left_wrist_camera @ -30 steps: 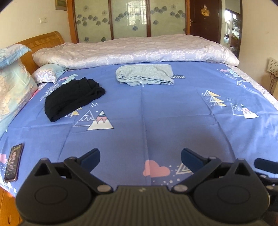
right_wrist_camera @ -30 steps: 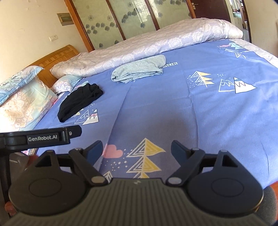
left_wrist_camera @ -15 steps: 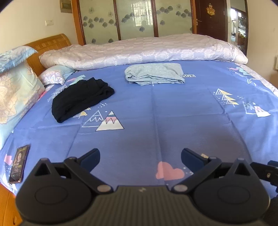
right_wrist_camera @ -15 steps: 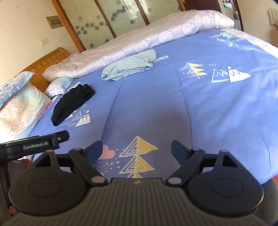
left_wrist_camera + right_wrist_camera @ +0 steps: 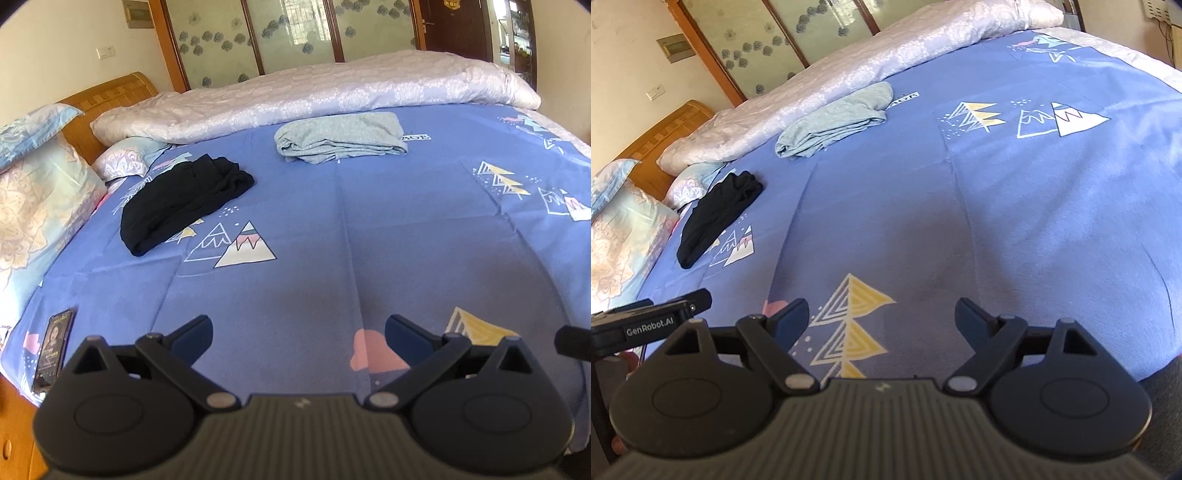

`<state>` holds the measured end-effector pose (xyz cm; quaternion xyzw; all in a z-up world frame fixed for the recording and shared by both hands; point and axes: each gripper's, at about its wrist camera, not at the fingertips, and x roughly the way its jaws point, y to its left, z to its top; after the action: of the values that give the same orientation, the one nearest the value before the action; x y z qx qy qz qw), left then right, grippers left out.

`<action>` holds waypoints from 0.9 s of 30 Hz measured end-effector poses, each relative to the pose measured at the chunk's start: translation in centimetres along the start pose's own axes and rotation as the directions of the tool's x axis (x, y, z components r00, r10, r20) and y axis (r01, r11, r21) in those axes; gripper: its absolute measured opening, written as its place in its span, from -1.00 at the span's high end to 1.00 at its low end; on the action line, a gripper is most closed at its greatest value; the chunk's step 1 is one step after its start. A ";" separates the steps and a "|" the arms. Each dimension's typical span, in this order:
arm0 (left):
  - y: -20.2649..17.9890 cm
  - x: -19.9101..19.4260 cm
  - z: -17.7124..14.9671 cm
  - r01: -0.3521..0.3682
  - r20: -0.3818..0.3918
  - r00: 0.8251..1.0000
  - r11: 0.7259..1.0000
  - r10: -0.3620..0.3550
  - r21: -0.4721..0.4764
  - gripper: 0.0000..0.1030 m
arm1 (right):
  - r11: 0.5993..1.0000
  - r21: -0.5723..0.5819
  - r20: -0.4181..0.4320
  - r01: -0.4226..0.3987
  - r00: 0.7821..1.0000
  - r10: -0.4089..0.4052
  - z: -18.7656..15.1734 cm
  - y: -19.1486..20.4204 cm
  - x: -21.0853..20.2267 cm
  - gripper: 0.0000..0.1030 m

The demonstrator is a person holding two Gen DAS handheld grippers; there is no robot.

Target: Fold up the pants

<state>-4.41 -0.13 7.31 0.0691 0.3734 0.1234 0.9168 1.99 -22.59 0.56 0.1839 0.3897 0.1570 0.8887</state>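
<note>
On the blue bed sheet (image 5: 369, 229), black pants (image 5: 181, 199) lie crumpled, well ahead-left of both grippers. Left gripper (image 5: 299, 332) and right gripper (image 5: 882, 317) stand spread apart, holding nothing.

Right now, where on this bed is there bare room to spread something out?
The open sheet between the black pants, the grey folded cloth and both tongs. Crowded: headboard side, with pillows and phone.

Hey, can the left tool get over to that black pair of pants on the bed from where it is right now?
Probably yes. The left tool is open and empty, and only bare blue sheet lies between it and the black pants, which sit ahead to its left. It hasn't reached them yet; a forward stretch seems needed.
</note>
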 end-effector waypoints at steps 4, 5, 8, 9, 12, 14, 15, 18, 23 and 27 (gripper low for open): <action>-0.1 0.0 -0.2 -0.002 0.004 1.000 1.000 0.002 0.008 -1.00 | 1.000 0.006 -0.008 -0.001 1.000 0.001 -0.1 -0.3 0.0 -0.71; -0.1 -0.1 -0.2 -0.008 0.008 1.000 1.000 0.008 0.008 -1.00 | 1.000 0.006 -0.011 -0.001 1.000 0.001 -0.1 -0.4 0.1 -0.71; 0.1 -0.1 -0.1 -0.017 0.011 1.000 1.000 0.017 0.007 -1.00 | 1.000 0.005 -0.013 0.001 1.000 -0.001 -0.1 -0.3 0.0 -0.71; 0.2 0.0 -0.1 -0.017 0.011 1.000 1.000 0.017 0.004 -1.00 | 1.000 0.004 -0.012 0.001 1.000 -0.001 -0.1 -0.4 0.0 -0.71; 0.3 -0.1 -0.1 -0.021 0.014 1.000 1.000 0.021 0.006 -1.00 | 1.000 -0.003 -0.010 0.003 1.000 -0.003 0.0 -0.4 0.0 -0.71; 0.3 0.0 -0.1 -0.022 0.012 1.000 1.000 0.022 0.016 -1.00 | 1.000 -0.005 -0.016 0.003 1.000 -0.003 0.0 -0.3 0.2 -0.71; 0.2 0.0 -0.2 -0.023 0.012 1.000 1.000 0.023 0.019 -1.00 | 1.000 -0.007 -0.019 0.003 1.000 -0.004 -0.1 -0.3 0.2 -0.71; 0.1 -0.1 -0.2 -0.019 0.016 1.000 0.999 0.019 0.025 -1.00 | 1.000 -0.014 -0.020 0.003 1.000 -0.004 0.0 -0.1 0.3 -0.71; 0.3 0.0 -0.2 -0.019 0.010 1.000 1.000 0.019 0.017 -1.00 | 1.000 -0.025 -0.010 0.007 1.000 -0.008 0.1 0.1 0.2 -0.71; 0.5 0.2 -0.1 -0.018 0.002 1.000 1.000 0.018 0.015 -1.00 | 1.000 -0.026 -0.007 0.010 1.000 -0.010 0.2 0.1 0.2 -0.71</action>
<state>-4.47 0.39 7.19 0.0793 0.3728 0.1289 0.9155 2.23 -22.44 0.63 0.1699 0.3917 0.1584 0.8903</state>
